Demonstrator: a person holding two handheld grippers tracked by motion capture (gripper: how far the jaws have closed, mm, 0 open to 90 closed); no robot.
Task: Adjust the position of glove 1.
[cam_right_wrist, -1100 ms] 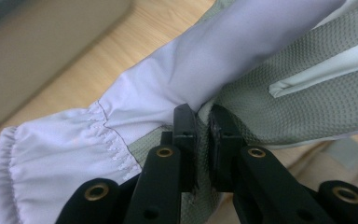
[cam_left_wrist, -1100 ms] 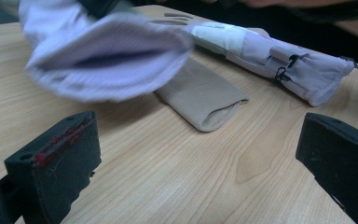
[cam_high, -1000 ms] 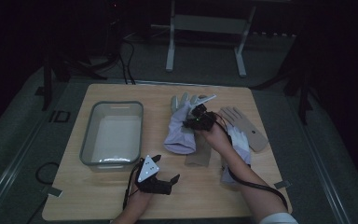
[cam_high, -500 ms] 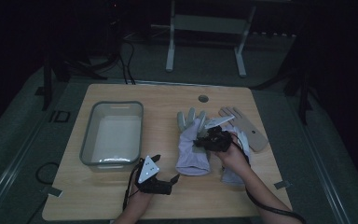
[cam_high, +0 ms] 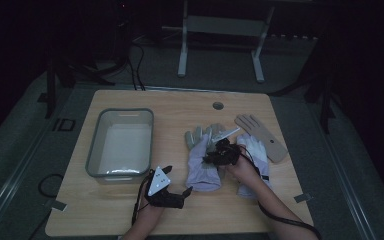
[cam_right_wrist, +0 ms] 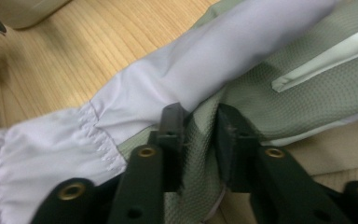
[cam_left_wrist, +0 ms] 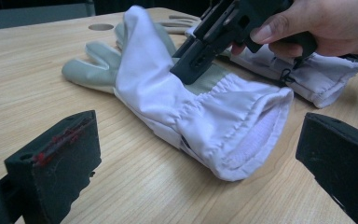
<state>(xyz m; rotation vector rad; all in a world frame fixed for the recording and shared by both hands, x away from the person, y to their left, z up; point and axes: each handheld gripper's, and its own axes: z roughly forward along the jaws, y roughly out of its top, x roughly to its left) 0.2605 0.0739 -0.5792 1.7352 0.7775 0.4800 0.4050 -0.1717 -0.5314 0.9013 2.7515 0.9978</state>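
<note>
High view: right gripper [cam_high: 215,156] pinches white glove [cam_high: 203,167]; left gripper [cam_high: 181,194] gapes, empty.

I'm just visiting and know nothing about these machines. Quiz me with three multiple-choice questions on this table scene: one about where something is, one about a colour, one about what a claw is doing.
1. Where does the grey bin sit on the table, seen from the person's side?
A. on its left part
B. on its far right edge
C. on top of the gloves

2. What colours is the glove nearest the left claw?
A. black and red
B. white with grey-green
C. all blue

3. What is the right claw doing?
A. resting open inside the bin
B. pinching a fold of the glove's grey-green fabric
C. lying unused on the floor

Answers:
1. A, the high view shows the bin left of the gloves.
2. B, the left gripper view shows a white cuff and grey-green fingers.
3. B, the right gripper view shows fabric bunched between the jaws.
</note>
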